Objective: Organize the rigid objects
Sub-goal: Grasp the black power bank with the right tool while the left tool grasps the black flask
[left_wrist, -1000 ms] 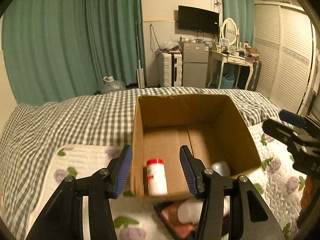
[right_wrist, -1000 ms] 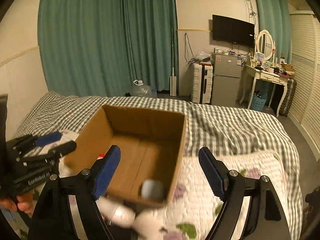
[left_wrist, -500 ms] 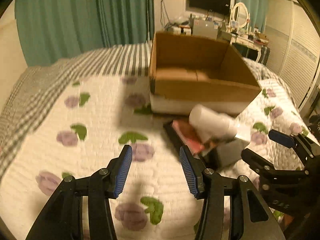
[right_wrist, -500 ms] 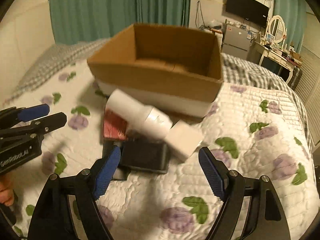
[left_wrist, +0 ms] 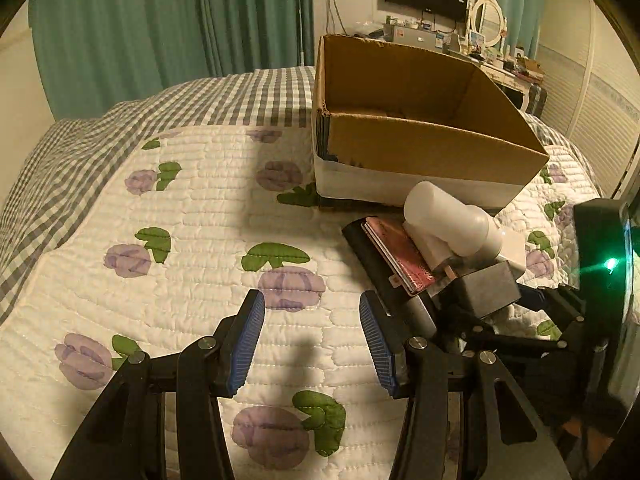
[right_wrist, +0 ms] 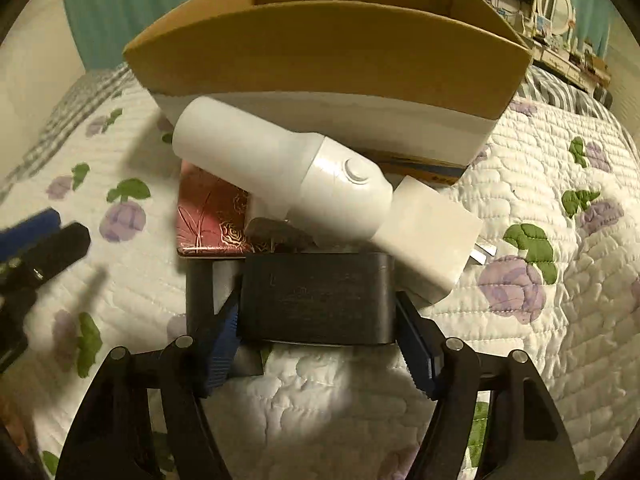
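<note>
A pile lies on the quilt in front of an open cardboard box (left_wrist: 424,148) (right_wrist: 328,56): a white bottle (right_wrist: 280,168) (left_wrist: 452,220), a white block (right_wrist: 432,236), a red patterned case (right_wrist: 212,220) (left_wrist: 400,252) and a dark box (right_wrist: 316,300) (left_wrist: 484,288). My right gripper (right_wrist: 316,344) has its fingers on either side of the dark box, close to or touching it. My left gripper (left_wrist: 312,344) is open and empty over the quilt, left of the pile.
The bed has a white flowered quilt (left_wrist: 200,240) and a checked blanket (left_wrist: 200,100). Green curtains (left_wrist: 160,20), a TV and a dressing table stand behind. The left gripper shows at the left edge of the right wrist view (right_wrist: 36,248).
Both grippers have dropped from above the cardboard box to the quilt. The right gripper has moved forward onto the pile, its fingers now around the dark box.
</note>
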`<state>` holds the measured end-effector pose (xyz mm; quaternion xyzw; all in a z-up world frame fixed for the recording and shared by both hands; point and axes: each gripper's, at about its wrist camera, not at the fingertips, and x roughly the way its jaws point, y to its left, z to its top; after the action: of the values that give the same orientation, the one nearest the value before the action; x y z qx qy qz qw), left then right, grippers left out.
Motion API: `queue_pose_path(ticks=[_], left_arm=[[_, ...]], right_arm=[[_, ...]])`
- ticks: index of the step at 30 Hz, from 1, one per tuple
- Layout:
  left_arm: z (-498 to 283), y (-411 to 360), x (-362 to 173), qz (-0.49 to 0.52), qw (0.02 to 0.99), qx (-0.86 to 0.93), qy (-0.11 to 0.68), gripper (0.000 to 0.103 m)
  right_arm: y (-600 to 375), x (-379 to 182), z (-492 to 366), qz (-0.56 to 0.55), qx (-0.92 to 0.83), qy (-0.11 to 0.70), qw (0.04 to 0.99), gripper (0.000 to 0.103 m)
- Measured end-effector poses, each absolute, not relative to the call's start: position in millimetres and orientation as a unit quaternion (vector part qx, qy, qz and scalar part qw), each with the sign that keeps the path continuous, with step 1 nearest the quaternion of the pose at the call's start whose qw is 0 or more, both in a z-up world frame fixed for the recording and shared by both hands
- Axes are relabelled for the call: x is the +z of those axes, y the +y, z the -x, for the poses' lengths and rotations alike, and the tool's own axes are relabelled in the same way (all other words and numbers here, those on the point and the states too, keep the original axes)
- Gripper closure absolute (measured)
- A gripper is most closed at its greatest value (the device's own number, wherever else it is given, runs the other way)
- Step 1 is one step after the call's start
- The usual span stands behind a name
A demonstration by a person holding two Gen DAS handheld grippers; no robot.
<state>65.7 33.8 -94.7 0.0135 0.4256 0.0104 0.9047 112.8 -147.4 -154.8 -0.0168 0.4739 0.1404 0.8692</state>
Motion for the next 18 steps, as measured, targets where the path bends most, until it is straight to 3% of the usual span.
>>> queue_pose_path(ticks=[13,18], left_arm=[[-78,-4,-113,-0.007,0.887,-0.04,0.46,0.051],[-95,-26,-136,-0.023,0.871,-0.058,0.487,0.051]], right_arm=[[-217,-92,-86,-0.017,0.114,0.383,0.916,0.035],[-223,-88,-99,-0.032,0.104,0.382,0.918,0.035]])
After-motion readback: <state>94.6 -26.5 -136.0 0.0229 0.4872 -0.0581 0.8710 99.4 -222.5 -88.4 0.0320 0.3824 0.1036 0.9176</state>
